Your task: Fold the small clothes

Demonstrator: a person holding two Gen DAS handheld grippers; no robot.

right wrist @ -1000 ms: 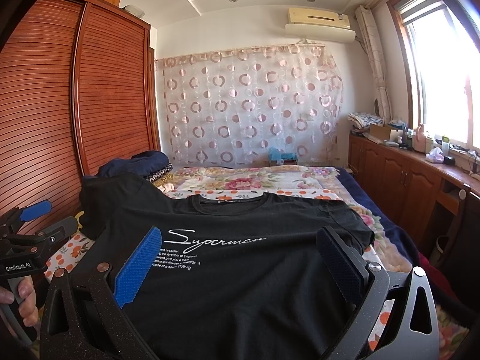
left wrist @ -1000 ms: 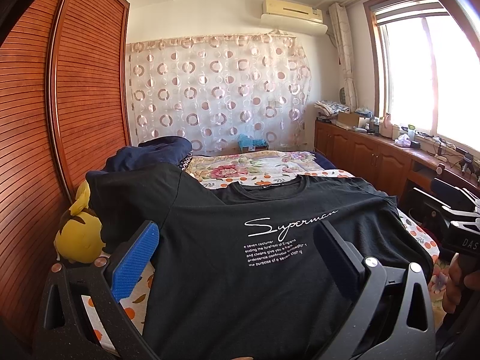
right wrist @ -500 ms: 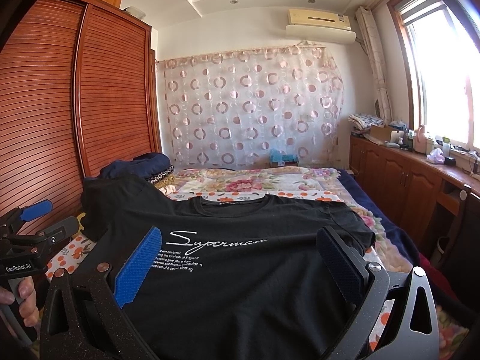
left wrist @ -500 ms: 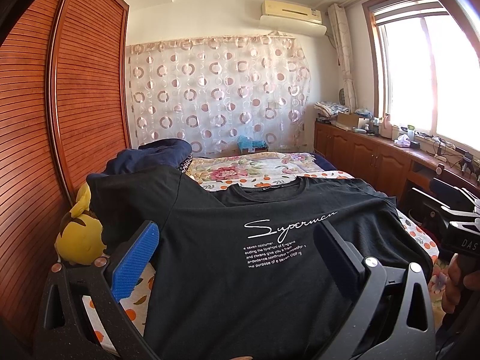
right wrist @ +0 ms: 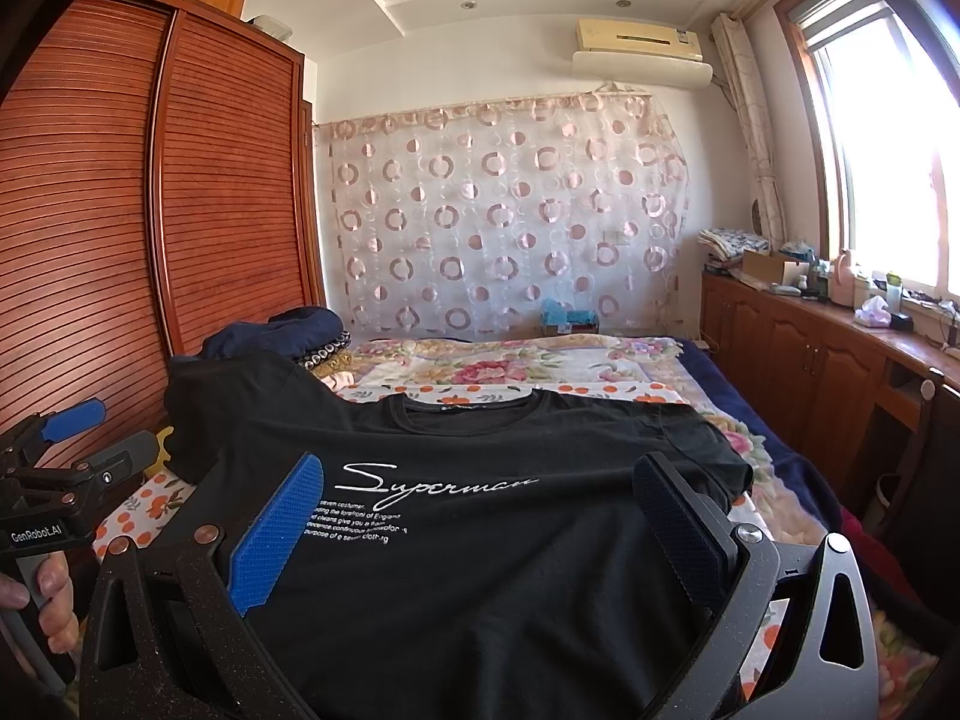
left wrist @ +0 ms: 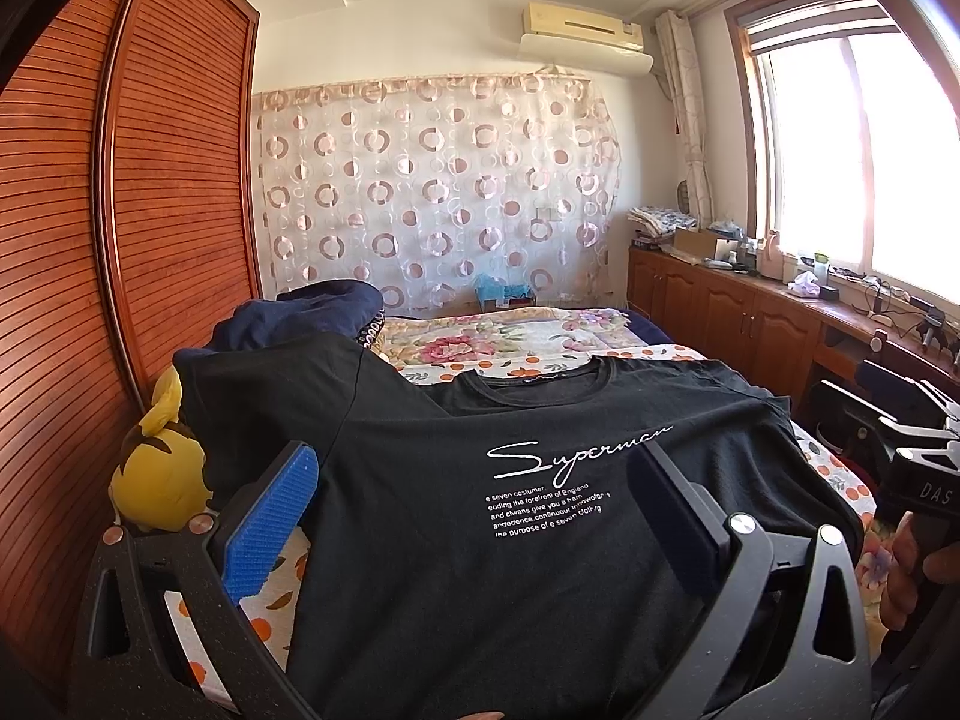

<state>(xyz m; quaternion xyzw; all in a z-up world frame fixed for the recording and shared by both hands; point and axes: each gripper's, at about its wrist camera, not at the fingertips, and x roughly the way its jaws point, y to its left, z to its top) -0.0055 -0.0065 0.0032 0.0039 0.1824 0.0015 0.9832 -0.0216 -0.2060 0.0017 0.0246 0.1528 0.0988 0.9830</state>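
T-shirt [left wrist: 540, 540]: matt black cloth, smooth, with white print. Left gripper [left wrist: 474, 516]: black grainy plastic frame, shiny metal rivets; pads [left wrist: 270, 516] blue, ribbed. Right gripper [right wrist: 480, 522]: same finish. Wardrobe [right wrist: 180, 210]: glossy slatted reddish wood. Curtain [left wrist: 432, 180]: sheer cloth with circles. Bedsheet [right wrist: 510, 366]: floral printed cloth. Toy [left wrist: 159, 474]: yellow plush. Cabinets [right wrist: 810, 372]: polished wood.

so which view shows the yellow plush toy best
The left wrist view: the yellow plush toy sits in plain sight beside the black t-shirt, against the wardrobe. The right wrist view shows only a yellow sliver behind the left gripper.
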